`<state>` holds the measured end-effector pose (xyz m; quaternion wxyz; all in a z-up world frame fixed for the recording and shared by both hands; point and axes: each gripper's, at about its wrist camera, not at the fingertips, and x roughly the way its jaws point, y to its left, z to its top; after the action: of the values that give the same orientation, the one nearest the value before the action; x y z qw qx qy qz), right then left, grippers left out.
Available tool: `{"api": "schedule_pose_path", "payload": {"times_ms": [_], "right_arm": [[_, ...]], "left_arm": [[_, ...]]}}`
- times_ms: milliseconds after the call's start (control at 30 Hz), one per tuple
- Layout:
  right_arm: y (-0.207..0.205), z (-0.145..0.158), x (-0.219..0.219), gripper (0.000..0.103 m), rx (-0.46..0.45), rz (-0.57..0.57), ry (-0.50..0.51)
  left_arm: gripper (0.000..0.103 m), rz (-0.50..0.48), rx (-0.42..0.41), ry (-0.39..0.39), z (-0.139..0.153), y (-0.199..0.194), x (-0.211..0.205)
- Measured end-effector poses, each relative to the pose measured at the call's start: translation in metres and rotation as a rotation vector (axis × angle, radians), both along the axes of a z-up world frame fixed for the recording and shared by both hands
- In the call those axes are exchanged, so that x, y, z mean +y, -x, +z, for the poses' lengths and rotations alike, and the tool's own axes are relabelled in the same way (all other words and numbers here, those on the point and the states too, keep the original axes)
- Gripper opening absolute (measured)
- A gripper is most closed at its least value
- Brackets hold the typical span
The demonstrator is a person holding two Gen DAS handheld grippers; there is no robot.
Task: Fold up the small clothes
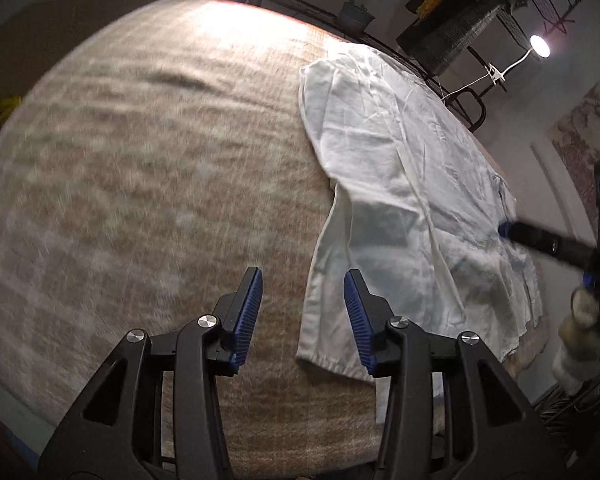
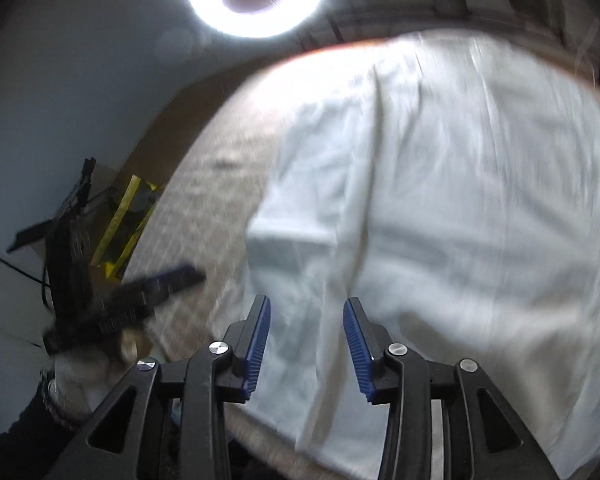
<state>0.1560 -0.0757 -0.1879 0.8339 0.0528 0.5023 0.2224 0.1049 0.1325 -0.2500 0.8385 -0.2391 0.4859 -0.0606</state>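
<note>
White garment (image 1: 400, 184) looks thin and floppy; grab a hem corner; left hand-held gripper (image 1: 303, 312) and right hand-held gripper (image 2: 306, 338) both half-open, empty.

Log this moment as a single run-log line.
stage: mid-fold | white garment: flat on beige cloth | left gripper: open, empty | right gripper: open, empty, over garment

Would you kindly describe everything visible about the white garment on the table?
The white garment looks like thin, wrinkled woven cotton with long seams and a hemmed near edge. It lies spread mostly flat on the beige checked cloth, toward its right side, one panel folded over itself. No gripper holds it; the right gripper hovers open above it.
</note>
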Motion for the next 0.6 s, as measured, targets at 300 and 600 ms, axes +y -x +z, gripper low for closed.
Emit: {"api": "schedule_pose_path", "payload": {"times_ms": [300,600], "right_arm": [[-0.059,0.012,0.069,0.052,-0.103,0.087,0.17],[-0.118,-0.023,0.111,0.055,-0.045,0.094,0.203]], "left_arm": [[0.043,0.009,-0.021,0.052,-0.014,0.013,-0.011],[0.006,-0.019,-0.032,0.214,-0.025,0.016,-0.008]]}}
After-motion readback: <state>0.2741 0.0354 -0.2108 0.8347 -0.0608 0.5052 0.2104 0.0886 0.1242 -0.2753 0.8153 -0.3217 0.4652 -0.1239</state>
